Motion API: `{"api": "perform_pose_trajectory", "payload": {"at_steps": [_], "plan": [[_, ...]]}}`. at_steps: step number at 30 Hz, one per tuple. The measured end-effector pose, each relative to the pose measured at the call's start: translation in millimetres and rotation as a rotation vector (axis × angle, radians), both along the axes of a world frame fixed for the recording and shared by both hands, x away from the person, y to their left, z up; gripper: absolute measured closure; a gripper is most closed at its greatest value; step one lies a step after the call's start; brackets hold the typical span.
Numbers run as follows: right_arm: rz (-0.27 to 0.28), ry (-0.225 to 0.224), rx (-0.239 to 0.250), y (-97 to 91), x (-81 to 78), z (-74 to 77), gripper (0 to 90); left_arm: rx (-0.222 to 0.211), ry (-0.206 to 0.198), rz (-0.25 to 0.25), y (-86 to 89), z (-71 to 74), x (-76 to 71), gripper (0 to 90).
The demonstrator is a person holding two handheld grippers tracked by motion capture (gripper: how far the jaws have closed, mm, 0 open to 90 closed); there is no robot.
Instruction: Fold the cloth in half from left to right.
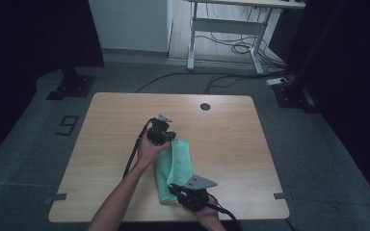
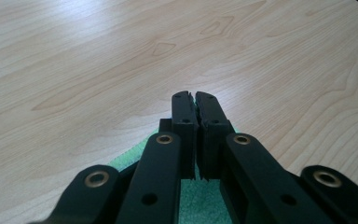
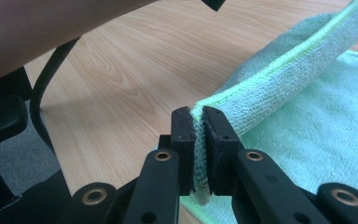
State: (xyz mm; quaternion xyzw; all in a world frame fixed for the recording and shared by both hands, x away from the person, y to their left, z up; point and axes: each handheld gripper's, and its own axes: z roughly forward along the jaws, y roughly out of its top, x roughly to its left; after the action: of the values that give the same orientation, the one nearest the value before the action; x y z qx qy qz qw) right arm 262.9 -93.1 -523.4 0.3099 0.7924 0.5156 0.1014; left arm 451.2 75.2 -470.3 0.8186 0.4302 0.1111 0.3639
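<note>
Two hand-held grippers, one green cloth, one wooden table.

Item one: green cloth (image 1: 176,168), microfibre, with a lighter stitched hem. It lies near the middle of the table (image 1: 101,144), slightly toward the near edge, folded into a long strip that runs from near to far. In the right gripper view, one layer rises off the rest as a rounded fold (image 3: 279,79) and leads into the jaws.

Item two: left gripper (image 1: 172,139), at the far end of the cloth, held by the person's left hand (image 1: 149,150), whose forearm comes in from the near edge. In the left gripper view its jaws are clamped together, with a thin sliver of green cloth pinched between the pads and more cloth (image 2: 200,203) beneath the gripper body. Bare table (image 2: 98,70) lies beyond the tips.

Item three: right gripper (image 1: 172,189), at the near end of the cloth, close to the near table edge, carrying a grey three-cornered plate (image 1: 200,182). In the right gripper view its jaws are clenched on the hemmed corner of the cloth, which is squeezed flat between the pads. A black cable (image 3: 44,93) and a forearm (image 3: 51,32) lie at the left of that view.

Item four: table, light wood grain, with a small round dark port (image 1: 205,106) near its far edge.
</note>
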Motion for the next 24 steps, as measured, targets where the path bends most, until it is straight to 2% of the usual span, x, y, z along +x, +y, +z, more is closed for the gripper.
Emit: {"api": "perform_pose_trajectory", "payload": {"at_steps": [7, 14, 19, 24], "plan": [[-0.008, 0.013, 0.004, -4.8, 0.2, -1.8, 82.2, 0.017, 0.018, 0.002, -8.5, -9.8, 4.6, 86.8], [-0.044, 0.037, 0.001, -15.4, 2.6, -6.9, 81.8, 0.022, 0.033, 0.018, -16.2, -22.8, 12.9, 86.7], [-0.061, 0.039, 0.009, -22.7, 3.3, -6.4, 81.7, 0.019, 0.021, 0.025, -19.6, -20.2, 14.7, 86.8], [-0.068, 0.028, 0.023, -26.1, 5.3, -3.1, 81.6, 0.016, 0.009, 0.042, -15.6, -15.4, 15.7, 86.9]]}}
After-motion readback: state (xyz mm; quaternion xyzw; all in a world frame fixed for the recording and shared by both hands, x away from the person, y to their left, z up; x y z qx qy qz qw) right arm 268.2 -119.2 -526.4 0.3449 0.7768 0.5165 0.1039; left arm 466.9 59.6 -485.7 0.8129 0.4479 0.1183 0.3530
